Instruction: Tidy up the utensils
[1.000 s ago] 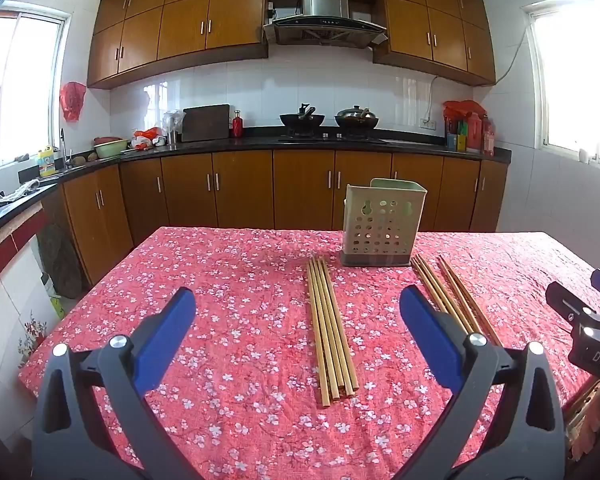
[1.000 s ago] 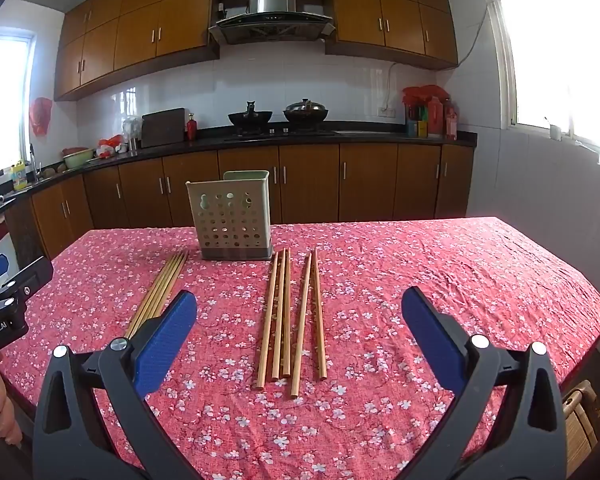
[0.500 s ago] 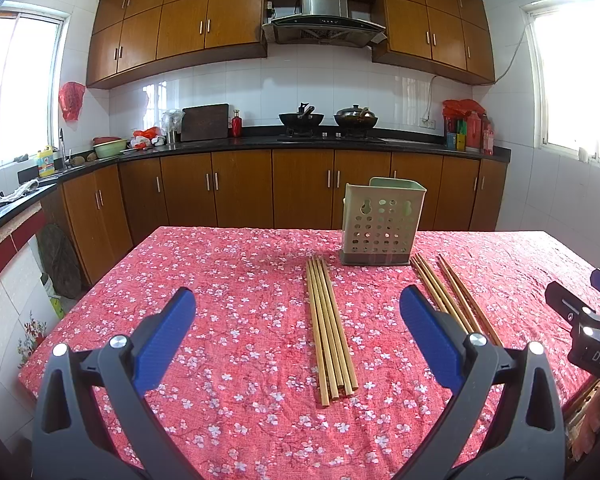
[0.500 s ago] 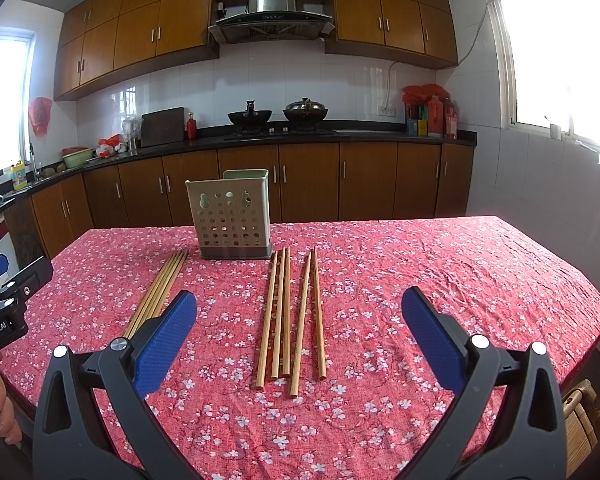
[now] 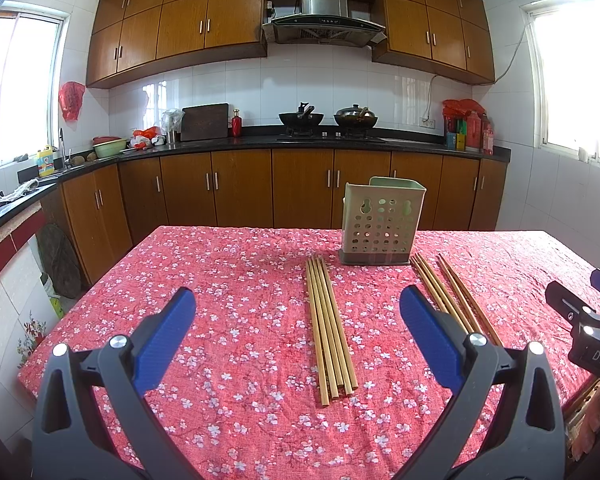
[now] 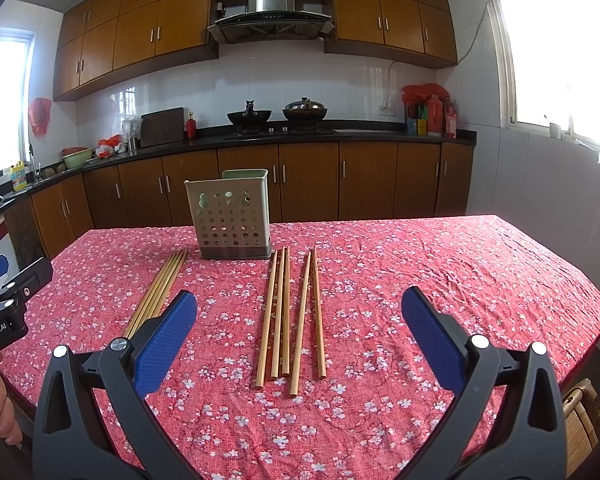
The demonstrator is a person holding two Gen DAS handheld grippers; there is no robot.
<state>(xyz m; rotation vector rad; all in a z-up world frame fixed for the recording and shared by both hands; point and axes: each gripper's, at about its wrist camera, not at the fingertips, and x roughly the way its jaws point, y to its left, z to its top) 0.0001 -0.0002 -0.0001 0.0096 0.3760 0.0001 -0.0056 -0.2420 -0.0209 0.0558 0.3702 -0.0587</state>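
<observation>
Two groups of long, thin, pale wooden chopsticks lie flat on the table, all pointing away from the cameras toward a pale green perforated plastic utensil holder (image 6: 230, 216) standing upright near the far side. The left bundle of chopsticks (image 5: 330, 326) is a tight sheaf of about four, packed side by side, its far ends just short of the holder's left corner. The right group of chopsticks (image 6: 290, 314) is looser: three close together, then two more a little apart, angled toward each other at the far ends. Nothing is in the holder as far as its holes show.

The left tool (image 5: 296, 320) hangs above the near table edge with its blue-padded jaws spread wide and holding nothing; the tight sheaf lies between them in its view. The right tool (image 6: 300, 320) is likewise spread wide and empty, framing the looser five.

The step in hand looks like the first pick-up. To do it well, each tool should probably come down over the middle of the sticks' length, so they balance rather than tip. The sheaf could be pinched whole, across its width. The spread group likely needs taking in two bites, or nudging together first. Thin round sticks may roll on the wrinkled red floral tablecloth (image 6: 440, 280), so closing squarely matters. The sticks must then be turned upright to drop into the holder's open top.
</observation>
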